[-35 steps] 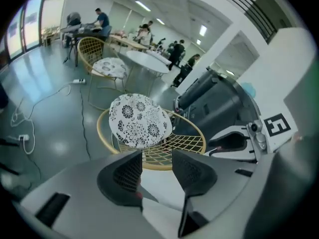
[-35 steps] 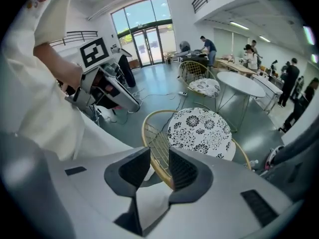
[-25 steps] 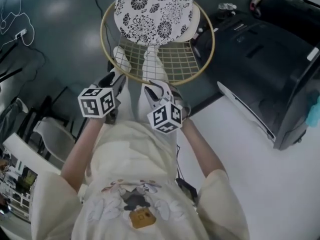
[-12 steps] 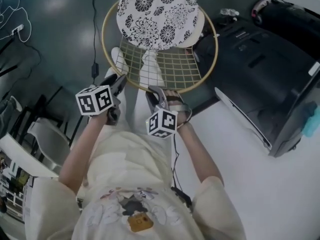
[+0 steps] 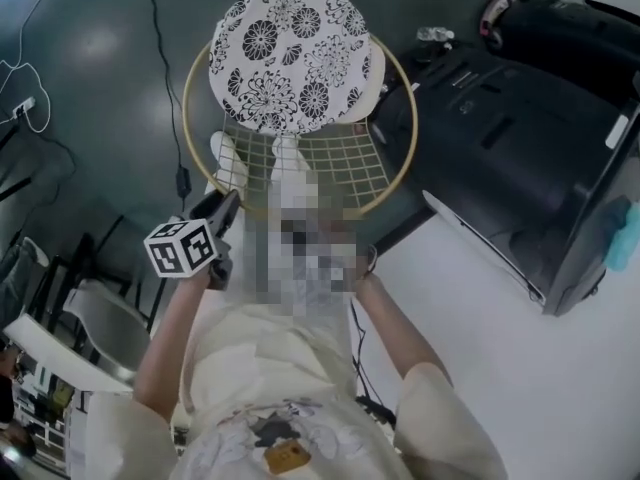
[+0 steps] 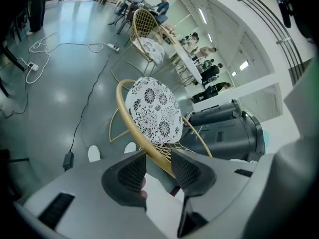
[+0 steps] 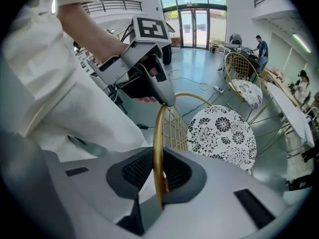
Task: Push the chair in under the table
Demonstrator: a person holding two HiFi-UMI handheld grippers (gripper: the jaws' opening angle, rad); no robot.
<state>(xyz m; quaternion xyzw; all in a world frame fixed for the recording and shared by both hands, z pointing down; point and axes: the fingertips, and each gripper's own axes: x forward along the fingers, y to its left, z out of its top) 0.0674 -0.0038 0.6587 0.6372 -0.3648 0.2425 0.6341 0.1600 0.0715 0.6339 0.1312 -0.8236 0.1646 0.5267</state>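
A gold wire chair [image 5: 330,158] stands upright, its back a round hoop filled with a wire grid. Its round seat cushion [image 5: 290,58], white with black flower prints, lies level on the seat. The chair stands just beside the edge of the flat white table [image 5: 500,318], with the seat wholly outside the table top, not under it.

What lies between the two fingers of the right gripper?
The gold chair rim, as the right gripper view shows. The right gripper has just been closing its fingers onto it.
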